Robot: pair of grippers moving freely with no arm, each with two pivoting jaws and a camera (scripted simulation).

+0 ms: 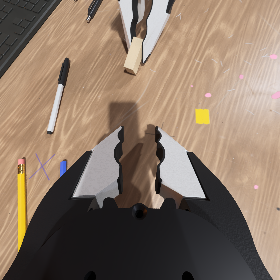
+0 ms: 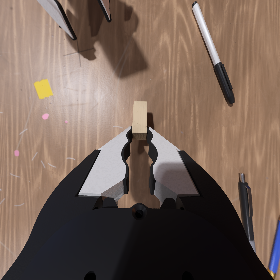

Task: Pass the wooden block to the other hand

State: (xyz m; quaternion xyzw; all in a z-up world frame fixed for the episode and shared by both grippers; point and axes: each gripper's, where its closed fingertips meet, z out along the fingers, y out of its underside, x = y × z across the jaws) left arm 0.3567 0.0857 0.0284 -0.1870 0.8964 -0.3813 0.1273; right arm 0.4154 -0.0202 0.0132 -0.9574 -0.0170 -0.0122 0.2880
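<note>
The wooden block (image 2: 139, 119) is a pale, short bar. My right gripper (image 2: 139, 130) is shut on its near end, and the block sticks out forward past the fingertips, low over the wooden table (image 2: 174, 106). In the left wrist view the block (image 1: 133, 56) shows at top centre between the right gripper's white fingers (image 1: 151, 37). My left gripper (image 1: 139, 130) is open and empty, a good way short of the block and facing it. It also shows at the top left of the right wrist view (image 2: 90, 28). I cannot tell whether the block's far end touches the table.
A black-capped white marker (image 1: 58, 97) (image 2: 212, 50) lies to one side of the block. A dark keyboard (image 1: 15, 22), a black pen (image 1: 93, 9) (image 2: 246, 209), a yellow pencil (image 1: 21, 197) and a yellow tape patch (image 1: 202, 116) (image 2: 43, 89) lie around.
</note>
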